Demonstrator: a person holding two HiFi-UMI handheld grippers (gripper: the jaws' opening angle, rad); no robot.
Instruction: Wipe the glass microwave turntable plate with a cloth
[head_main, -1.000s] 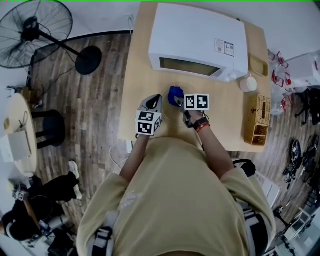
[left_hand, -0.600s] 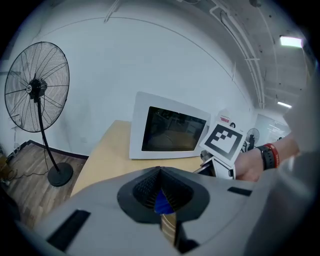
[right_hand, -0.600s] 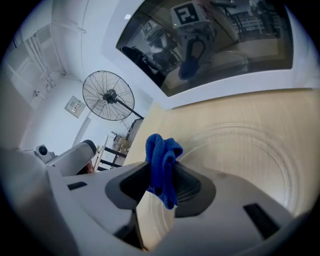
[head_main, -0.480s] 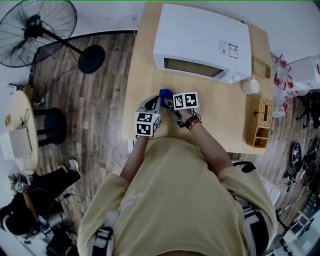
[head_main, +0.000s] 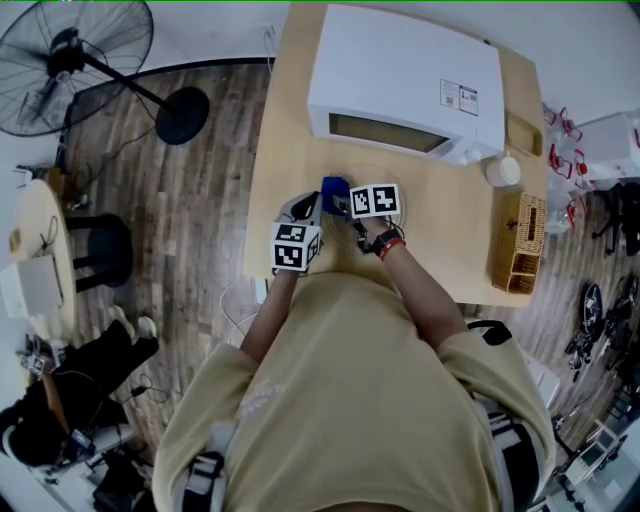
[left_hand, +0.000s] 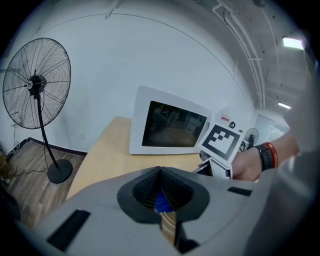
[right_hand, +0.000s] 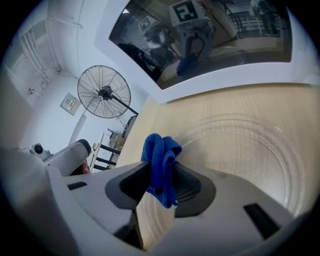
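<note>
cloth (right_hand: 161, 157) in right hand-held gripper (right_hand: 159, 192), perhaps on glass plate (right_hand: 250, 150)

Table rear: blocked by microwave (head_main: 405, 85), door shut.
Left of microwave: bare tabletop (head_main: 285, 160), free passage.
Right edge: white cup (head_main: 500, 172), wicker basket (head_main: 518, 243) obstruct.
Tabletop between right gripper (head_main: 337, 192) and wicker basket: free.
Left gripper (head_main: 306, 208) just beside right gripper clamping blue cloth (right_hand: 160, 160); narrow gap between.

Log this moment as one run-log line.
phase: wipe | right gripper: shut on blue cloth | cloth: at glass plate rim | left gripper: shut
</note>
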